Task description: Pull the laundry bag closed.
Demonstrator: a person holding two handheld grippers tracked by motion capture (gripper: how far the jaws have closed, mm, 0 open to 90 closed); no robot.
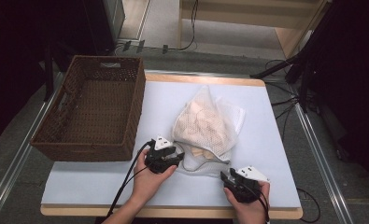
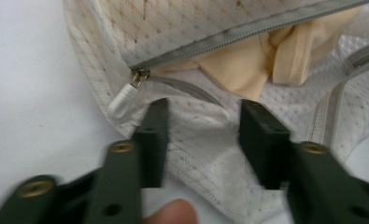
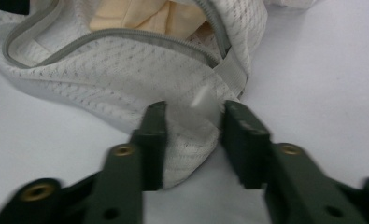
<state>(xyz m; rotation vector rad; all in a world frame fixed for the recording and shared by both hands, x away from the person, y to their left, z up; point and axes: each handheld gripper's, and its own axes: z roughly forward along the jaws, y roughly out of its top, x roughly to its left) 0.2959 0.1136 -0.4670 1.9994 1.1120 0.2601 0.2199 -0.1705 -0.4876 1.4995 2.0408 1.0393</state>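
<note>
Near the lower middle of the high view we see both hands coming up from the bottom edge, each wrapped around a black two-jaw gripper pointed toward the white mesh laundry bag [image 1: 209,127]. Our left gripper [image 1: 166,156] sits at the bag's lower left corner, wrist angled up and to the right; our right gripper [image 1: 240,183] sits just below the bag's lower right, apart from it in that view.

Seen from the left gripper view, the left gripper [image 2: 203,133] has its jaws part open with loose mesh lying between them, not pinched. From the right gripper view, the right gripper [image 3: 192,135] also stands part open, a rounded corner of the bag between its jaws; whether they touch it we cannot tell.

The bag lies at the centre of the pale blue table top [image 1: 102,182], right of the dark brown woven wicker basket [image 1: 133,109]. Its grey zipper [image 2: 247,33] gapes, showing cream-coloured folded cloth [image 2: 238,74], with the white zipper pull [image 2: 121,102] at upper left.
</note>
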